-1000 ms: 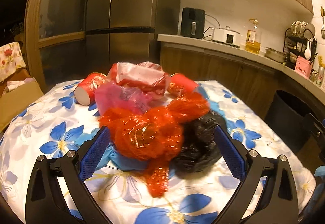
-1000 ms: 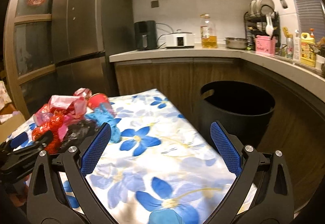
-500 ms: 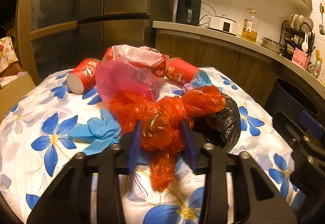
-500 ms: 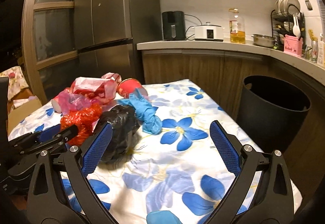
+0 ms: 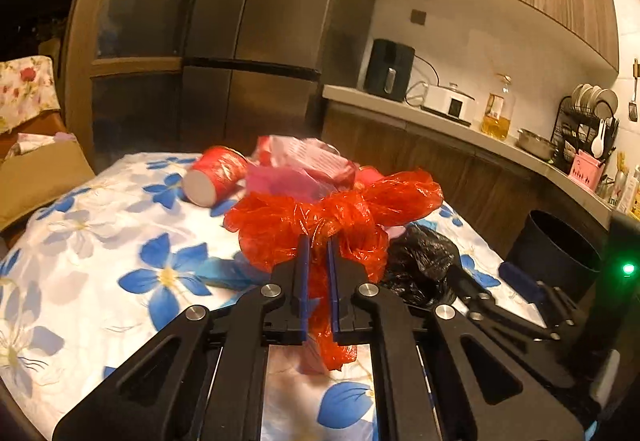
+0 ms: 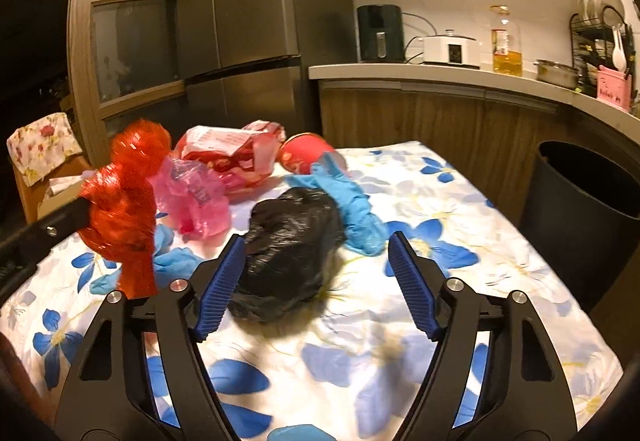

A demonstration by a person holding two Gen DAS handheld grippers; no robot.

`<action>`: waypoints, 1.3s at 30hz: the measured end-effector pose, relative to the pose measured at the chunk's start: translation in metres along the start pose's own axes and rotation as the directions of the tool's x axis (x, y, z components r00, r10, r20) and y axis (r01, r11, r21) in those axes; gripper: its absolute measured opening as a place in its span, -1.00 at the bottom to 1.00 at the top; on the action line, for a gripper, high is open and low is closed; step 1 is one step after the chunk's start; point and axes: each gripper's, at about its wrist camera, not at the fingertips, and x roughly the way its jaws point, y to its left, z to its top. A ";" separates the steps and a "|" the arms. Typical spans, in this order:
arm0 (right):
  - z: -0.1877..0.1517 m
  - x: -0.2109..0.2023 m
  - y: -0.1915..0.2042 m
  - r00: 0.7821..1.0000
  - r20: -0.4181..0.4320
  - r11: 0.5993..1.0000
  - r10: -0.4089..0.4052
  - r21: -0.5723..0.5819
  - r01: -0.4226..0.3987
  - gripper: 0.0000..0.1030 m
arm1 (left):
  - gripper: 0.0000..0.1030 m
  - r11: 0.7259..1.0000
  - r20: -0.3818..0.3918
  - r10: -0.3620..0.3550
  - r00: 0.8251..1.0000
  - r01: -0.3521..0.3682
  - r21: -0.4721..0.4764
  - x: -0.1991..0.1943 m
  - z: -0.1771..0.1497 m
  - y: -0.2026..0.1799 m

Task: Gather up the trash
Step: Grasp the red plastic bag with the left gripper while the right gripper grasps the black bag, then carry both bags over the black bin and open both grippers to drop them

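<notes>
My left gripper (image 5: pixel 317 247) is shut on a crumpled red plastic bag (image 5: pixel 336 213) and holds it above the flowered tablecloth (image 5: pixel 120 241); the bag also shows at the left of the right wrist view (image 6: pixel 124 193). My right gripper (image 6: pixel 314 261) is open, its blue fingers on either side of a black plastic bag (image 6: pixel 290 241) lying on the table. The black bag also shows in the left wrist view (image 5: pixel 420 261). A pink bag (image 6: pixel 192 197), a red-and-white wrapper (image 6: pixel 228 153), red paper cups (image 5: pixel 216 177) and blue gloves (image 6: pixel 352 205) lie behind.
A dark round trash bin (image 6: pixel 580 201) stands on the floor right of the table, below the kitchen counter (image 6: pixel 440 75). A tall fridge (image 6: pixel 240 21) stands behind the table. A cardboard box (image 5: pixel 36 177) sits to the left.
My left gripper closed on the red bag and lifted it off the table. My right gripper swung left and moved in around the black bag.
</notes>
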 end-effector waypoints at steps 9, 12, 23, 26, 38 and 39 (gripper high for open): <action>-0.005 0.018 0.013 0.998 -0.060 0.999 0.010 -0.039 -0.012 -0.72 | -0.86 0.998 0.026 0.027 0.999 -0.026 -0.052 -0.015 0.007 0.020; -0.006 0.014 0.013 0.999 -0.050 0.999 0.011 -0.046 -0.014 -0.85 | -0.86 0.998 0.037 0.035 0.999 -0.033 -0.059 -0.020 0.010 0.022; 0.008 -0.030 -0.010 0.999 0.043 1.000 -0.018 -0.019 0.019 -0.91 | -0.86 0.999 0.036 0.019 0.999 -0.018 -0.033 -0.021 0.013 0.001; 0.013 -0.046 -0.023 0.997 0.066 1.000 -0.029 -0.008 0.029 -0.91 | -0.86 1.000 0.041 0.004 0.999 -0.003 -0.018 -0.022 0.014 -0.010; 0.021 -0.087 -0.080 0.985 0.116 0.991 -0.125 0.058 0.119 -0.92 | -0.86 0.993 0.036 -0.101 0.994 0.099 0.064 -0.015 0.019 -0.082; 0.022 -0.090 -0.087 0.983 0.120 0.989 -0.138 0.065 0.131 -0.92 | -0.86 0.991 0.035 -0.113 0.993 0.110 0.072 -0.013 0.020 -0.090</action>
